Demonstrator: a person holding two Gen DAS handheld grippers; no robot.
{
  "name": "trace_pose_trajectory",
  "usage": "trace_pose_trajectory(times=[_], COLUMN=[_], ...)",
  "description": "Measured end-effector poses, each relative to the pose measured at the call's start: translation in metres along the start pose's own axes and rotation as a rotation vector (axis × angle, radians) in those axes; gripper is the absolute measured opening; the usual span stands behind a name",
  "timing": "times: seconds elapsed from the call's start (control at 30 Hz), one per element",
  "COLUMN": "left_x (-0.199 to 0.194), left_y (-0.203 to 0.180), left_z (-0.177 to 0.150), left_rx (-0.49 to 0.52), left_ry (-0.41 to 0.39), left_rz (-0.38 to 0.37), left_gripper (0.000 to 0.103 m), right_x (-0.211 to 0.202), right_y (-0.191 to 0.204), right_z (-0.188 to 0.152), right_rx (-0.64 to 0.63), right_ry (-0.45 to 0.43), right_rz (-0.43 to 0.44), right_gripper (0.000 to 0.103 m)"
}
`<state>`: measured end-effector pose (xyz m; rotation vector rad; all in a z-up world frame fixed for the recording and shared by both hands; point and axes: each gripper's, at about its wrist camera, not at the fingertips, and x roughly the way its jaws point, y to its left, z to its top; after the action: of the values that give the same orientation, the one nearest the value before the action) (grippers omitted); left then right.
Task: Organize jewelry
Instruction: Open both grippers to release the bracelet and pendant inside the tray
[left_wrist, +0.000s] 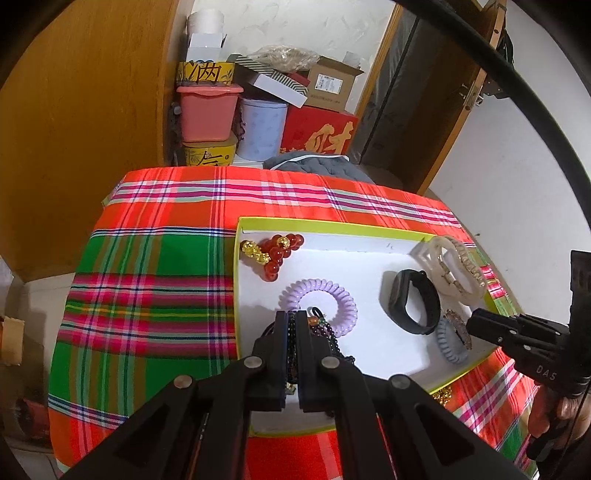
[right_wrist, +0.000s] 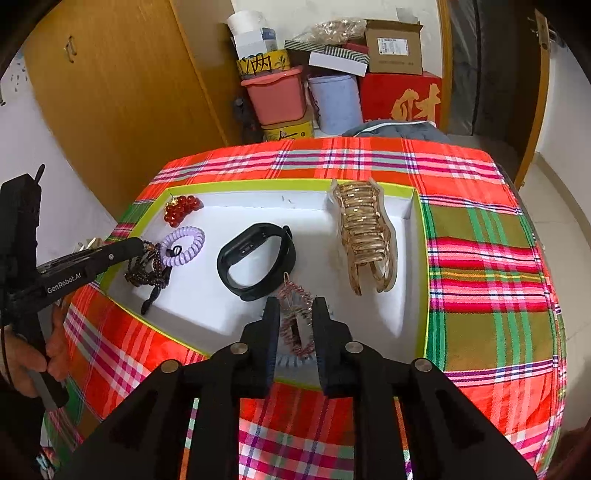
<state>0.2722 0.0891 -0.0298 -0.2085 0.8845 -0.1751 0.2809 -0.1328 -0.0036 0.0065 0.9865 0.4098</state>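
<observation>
The white tray (right_wrist: 406, 317) holds one black smart band (right_wrist: 256, 254), one gold claw clip (right_wrist: 369, 236) and one red bead bracelet (right_wrist: 181, 209) (far left corner). The left gripper (left_wrist: 292, 317) pinches one dark bead strand (left_wrist: 291, 343) beside one lilac coil tie (left_wrist: 319, 299). The right gripper (right_wrist: 294, 306) stands narrowly parted around one pink wire hair clip (right_wrist: 295, 325), pads not pressing.

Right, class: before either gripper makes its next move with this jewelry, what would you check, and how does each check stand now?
1. Left gripper grips the dark bead string: ok, jaws shut on it.
2. Bead string is over the tray: ok, it hangs beside the purple coil tie.
3. Right gripper grips the glittery clip: cannot tell; jaws flank it, contact unclear.
4. Glittery clip is inside the tray: ok, by the near rim.
5. Bare tray floor is left for placing: ok, between the coil tie and the black band.
</observation>
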Motion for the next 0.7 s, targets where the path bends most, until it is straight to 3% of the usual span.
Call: trace_pose_trajectory(times=[0.33, 0.7], left_x=[-0.021, -0.070], left_y=[0.000, -0.028], left_z=[-0.004, -0.029], left_rx=[-0.003, 0.025], left_ry=[-0.015, -0.058], left_rz=[0.017, 0.002], left_gripper=[0.005, 0.006], right_x=[-0.019, -0.063], right_y=[0.004, 0.014], right_z=[-0.001, -0.026], right_rx=[0.006, 0.024], right_ry=[-0.031, -0.080], right_rz=[0.005, 0.013], right_gripper=[0.024, 0.024])
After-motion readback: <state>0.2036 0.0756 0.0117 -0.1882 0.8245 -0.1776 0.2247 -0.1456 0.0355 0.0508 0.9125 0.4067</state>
